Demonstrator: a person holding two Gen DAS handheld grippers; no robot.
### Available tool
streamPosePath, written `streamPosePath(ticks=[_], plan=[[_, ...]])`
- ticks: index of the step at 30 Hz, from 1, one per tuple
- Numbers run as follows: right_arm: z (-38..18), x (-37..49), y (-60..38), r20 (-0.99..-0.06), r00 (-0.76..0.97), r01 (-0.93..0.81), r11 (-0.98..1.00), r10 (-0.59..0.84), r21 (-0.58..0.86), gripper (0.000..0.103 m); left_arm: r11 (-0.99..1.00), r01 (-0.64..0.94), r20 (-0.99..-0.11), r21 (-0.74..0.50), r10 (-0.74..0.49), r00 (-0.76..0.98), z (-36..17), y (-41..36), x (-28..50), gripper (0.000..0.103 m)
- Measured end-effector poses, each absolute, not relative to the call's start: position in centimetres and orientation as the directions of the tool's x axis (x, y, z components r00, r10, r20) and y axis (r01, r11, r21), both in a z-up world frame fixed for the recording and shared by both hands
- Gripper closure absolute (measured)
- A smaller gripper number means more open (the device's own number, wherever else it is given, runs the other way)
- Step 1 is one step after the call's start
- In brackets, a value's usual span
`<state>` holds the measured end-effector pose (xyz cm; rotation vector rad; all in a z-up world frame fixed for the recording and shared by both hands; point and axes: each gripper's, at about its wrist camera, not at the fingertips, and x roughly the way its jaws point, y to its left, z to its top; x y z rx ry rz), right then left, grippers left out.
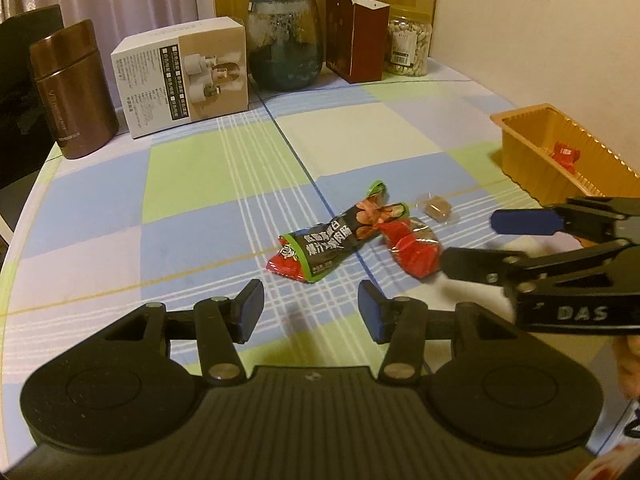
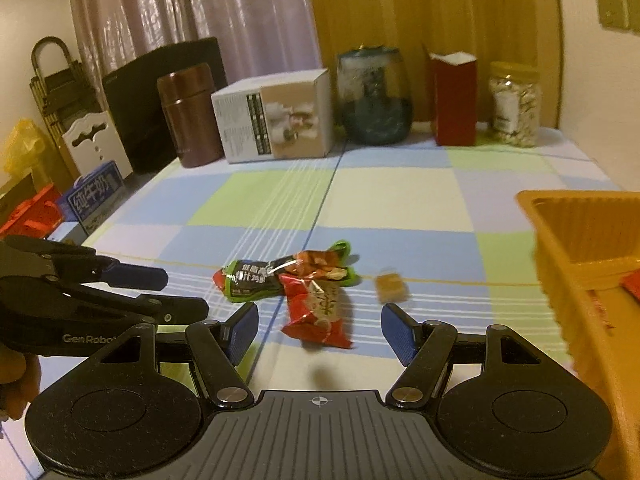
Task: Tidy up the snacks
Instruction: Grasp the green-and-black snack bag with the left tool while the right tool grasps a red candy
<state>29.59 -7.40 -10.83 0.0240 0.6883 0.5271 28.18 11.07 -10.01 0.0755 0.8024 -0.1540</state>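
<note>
Two grippers, jaws apart, empty: left (image 1: 311, 312), right (image 2: 319, 332) | black snack packet (image 1: 328, 242) long axis diagonal, green end far-right

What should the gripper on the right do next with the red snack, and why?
Probably ease the right gripper forward and down so its open jaws straddle the red snack packet, then close. The packet lies on the checked tablecloth just ahead of the fingertips, nothing is held yet, and the orange tray, with one red packet already inside, stands close on that side.
</note>
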Motion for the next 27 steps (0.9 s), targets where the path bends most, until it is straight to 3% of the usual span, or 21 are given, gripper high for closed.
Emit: streamPosePath(ticks=[12, 13, 27], plan=[[-13.3, 33.1, -5.4, -0.639, 0.607, -0.442, 0.869, 0.472, 0.221, 0.057, 0.979, 0.202, -0.728, 0.020, -0.124, 0.674, -11.1, 11.8, 29.9, 0.055], [-13.5, 33.3, -5.3, -0.645, 0.604, -0.441, 0.871, 0.468, 0.219, 0.066, 0.978, 0.206, -0.726, 0.021, -0.127, 0.675, -11.1, 11.8, 30.0, 0.055], [-11.1, 32.2, -10.8, -0.666, 0.670, -0.268, 0.944, 0.328, 0.195, 0.072, 0.927, 0.357, -0.679, 0.116, -0.189, 0.710, -12.0, 8.3, 33.1, 0.055]])
